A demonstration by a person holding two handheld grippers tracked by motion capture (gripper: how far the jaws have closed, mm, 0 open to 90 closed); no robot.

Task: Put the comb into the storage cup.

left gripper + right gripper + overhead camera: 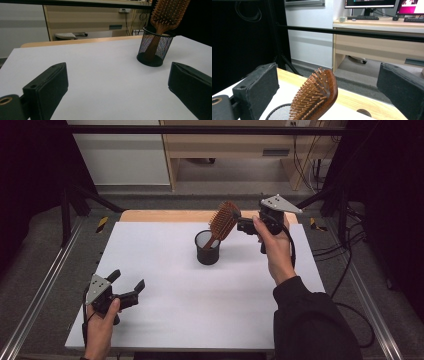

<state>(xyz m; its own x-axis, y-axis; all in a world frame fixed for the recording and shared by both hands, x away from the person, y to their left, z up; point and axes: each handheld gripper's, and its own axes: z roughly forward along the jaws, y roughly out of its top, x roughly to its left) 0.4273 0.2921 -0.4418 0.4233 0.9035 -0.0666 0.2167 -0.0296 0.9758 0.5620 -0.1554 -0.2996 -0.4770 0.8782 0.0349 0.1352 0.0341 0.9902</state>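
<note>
Two grippers are in my high view. My left gripper (129,288) sits low near the front left of the white table (165,310), its jaws spread wide with nothing between them, held in a hand (100,327) just above the surface. My right gripper (240,222) is raised at the far right side, held in the other hand (276,251), and points toward the wooden hairbrush (224,221). The brush stands handle-down in a black mesh cup (207,248) near the middle of the far half of the table, its paddle head leaning up and to the right over the rim. The gripper's tip is just beside the brush head; I cannot tell from here whether it touches.

Through the left gripper view I see both black jaws far apart at the bottom corners, bare white table between them. The mesh cup (154,47) stands well ahead to the right, with the brush (168,15) rising out of it, bristles facing me.

Through the right gripper view the jaws again stand wide, empty, with the brush head (318,100) low between them, closer to the left jaw, touching neither. The cup's rim (277,112) shows beneath it. Monitors sit on a desk behind; their screens are too blurred to read, and I find no legible label on anything.
</note>
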